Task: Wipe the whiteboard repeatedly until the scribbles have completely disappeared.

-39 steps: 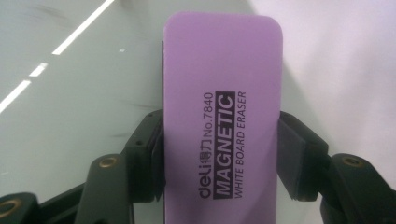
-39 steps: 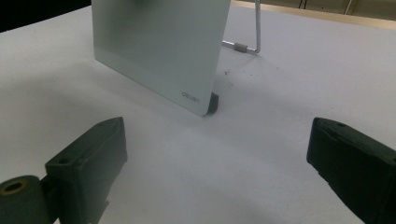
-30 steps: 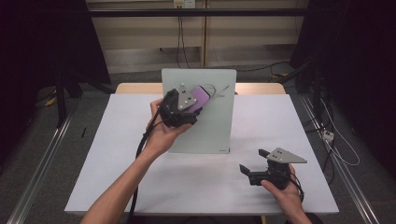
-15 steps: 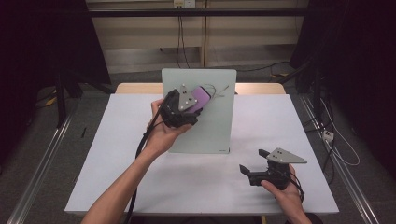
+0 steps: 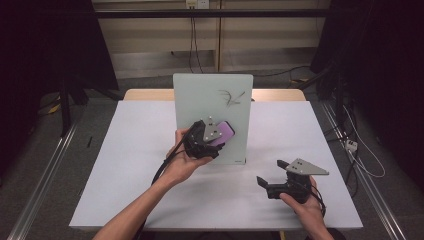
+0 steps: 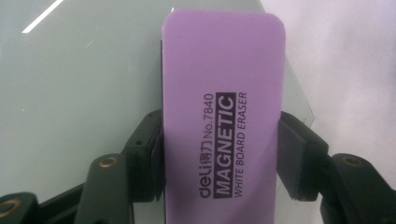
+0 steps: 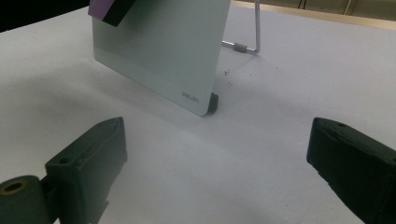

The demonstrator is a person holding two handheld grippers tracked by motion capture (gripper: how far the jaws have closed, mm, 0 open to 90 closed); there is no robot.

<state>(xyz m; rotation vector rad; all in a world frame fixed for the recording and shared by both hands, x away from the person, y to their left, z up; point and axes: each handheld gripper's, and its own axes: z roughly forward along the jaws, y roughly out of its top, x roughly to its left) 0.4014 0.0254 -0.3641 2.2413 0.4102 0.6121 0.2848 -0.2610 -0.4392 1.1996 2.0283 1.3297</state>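
The white surface carries an upright glass whiteboard with dark scribbles left near its top right corner. The left tongs are clamped across the sides of a purple eraser, held low against the board's face, well below those marks. To wipe well, I'd say lift the eraser to the scribbles, keep its felt flat on the glass and press gently, since the board only leans on a thin wire stand. The right tongs hang wide open and empty, near the board's bottom corner, free to steady it.
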